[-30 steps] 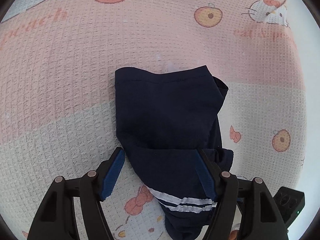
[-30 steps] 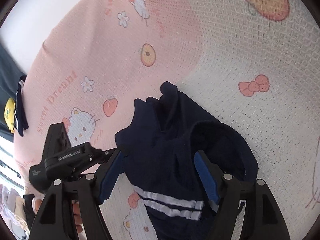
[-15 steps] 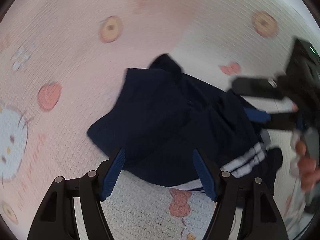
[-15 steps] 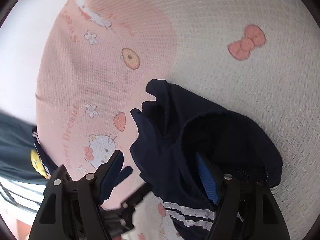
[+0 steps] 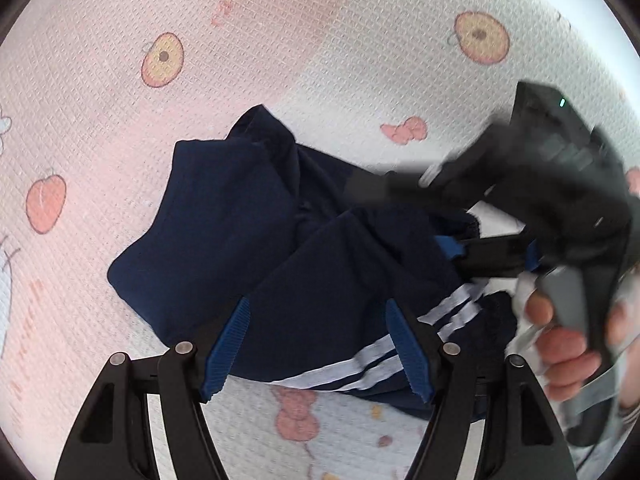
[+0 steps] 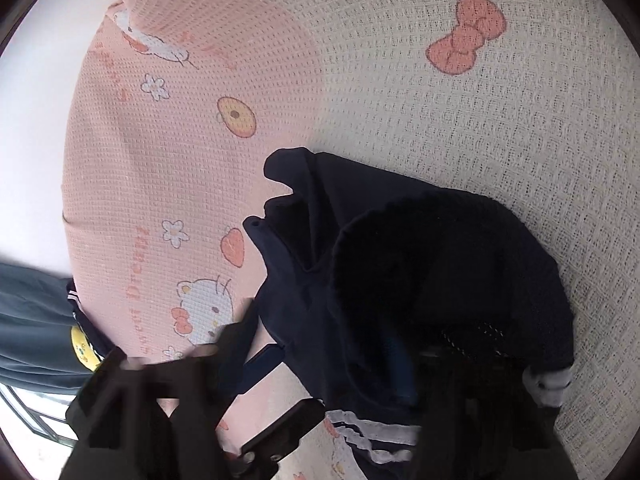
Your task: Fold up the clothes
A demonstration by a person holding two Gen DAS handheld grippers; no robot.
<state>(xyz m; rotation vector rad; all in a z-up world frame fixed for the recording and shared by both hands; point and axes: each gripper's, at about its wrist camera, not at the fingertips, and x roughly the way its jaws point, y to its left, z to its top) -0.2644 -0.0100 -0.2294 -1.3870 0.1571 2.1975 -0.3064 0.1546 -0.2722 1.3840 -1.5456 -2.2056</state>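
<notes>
While the navy shorts (image 5: 280, 240) lay bunched on the pink and white blanket (image 5: 280, 40), you held your left gripper (image 5: 316, 340) over their near edge with its blue pads (image 5: 226, 344) spread wide, one on either side of the white-striped hem (image 5: 400, 352), not pinching the cloth. Your right gripper (image 5: 452, 246) came in from the right in the left wrist view, blurred, and its jaws had just been closing with the waistband (image 5: 460, 216) between them; they looked nearly together on that edge of the shorts. Your right hand (image 5: 568, 340) was wrapped around the grey handle (image 5: 564, 300) at the frame's right side. In the right wrist view the shorts (image 6: 420, 272) filled the lower middle, the dark open waistband (image 6: 440, 240) facing the camera, and the fingers of that gripper were buried in dark cloth so I couldn't see the pads cleanly. The left gripper (image 6: 248, 368) showed as a blurred black shape at lower left beside the shorts. The blanket (image 6: 480, 120) carried cartoon cats, bows and fruit prints. Another dark garment (image 6: 36, 320) with a yellow patch sat at the far left edge, well apart from the shorts.
</notes>
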